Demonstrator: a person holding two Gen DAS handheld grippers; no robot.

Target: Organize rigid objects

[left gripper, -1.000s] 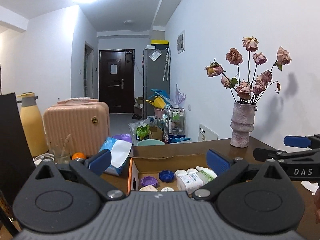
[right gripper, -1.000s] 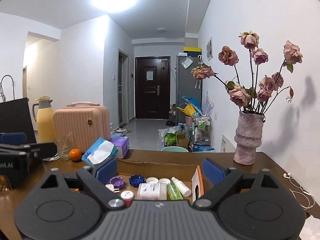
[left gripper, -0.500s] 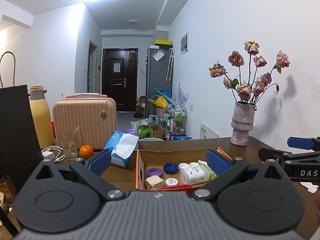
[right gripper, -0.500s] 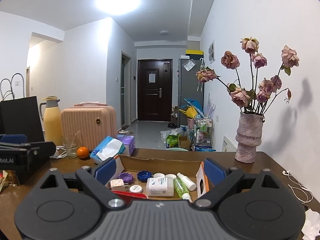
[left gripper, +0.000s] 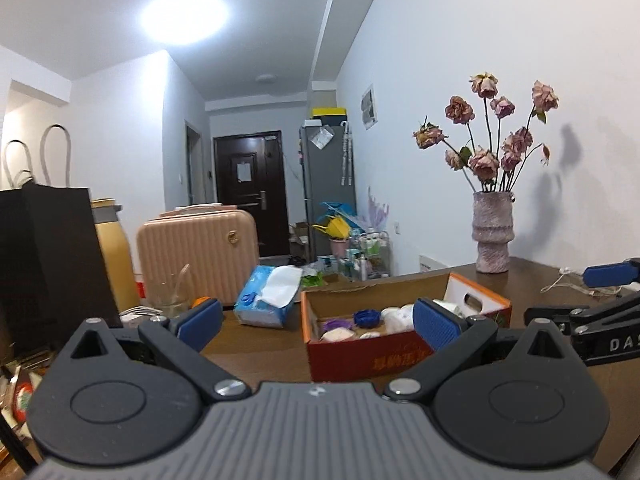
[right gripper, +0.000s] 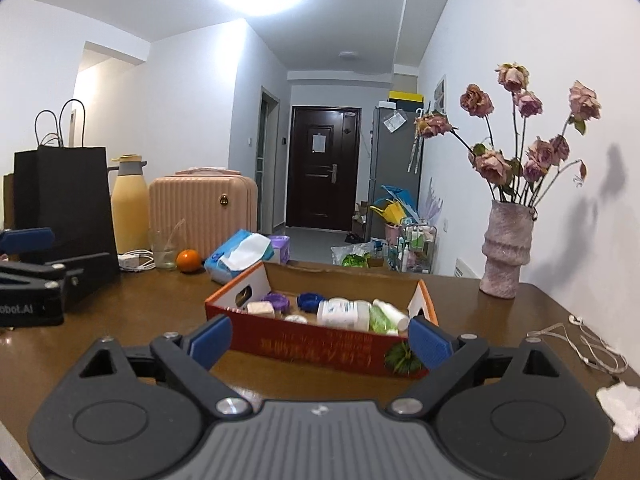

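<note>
Both grippers have pulled back from the cardboard box (right gripper: 320, 344), and now its whole red front wall shows in both wrist views, where a moment ago only the inside was visible. The left gripper (left gripper: 316, 322) hangs spread wide with nothing between its blue pads, and the right gripper (right gripper: 320, 338) is just as wide and just as empty. The box sits on the brown table (right gripper: 100, 344), near the tissue pack (right gripper: 240, 254) behind it. Inside lie the white pill bottle (right gripper: 344, 312), a green tube (right gripper: 376, 318), the blue cap (right gripper: 310, 300) and the purple cap (right gripper: 276, 300), packed close together. The vase of dried roses (right gripper: 504, 248) stands well apart by the wall. The orange (right gripper: 188, 260) sits beside the glass (right gripper: 164, 250), more exposed than before.
</note>
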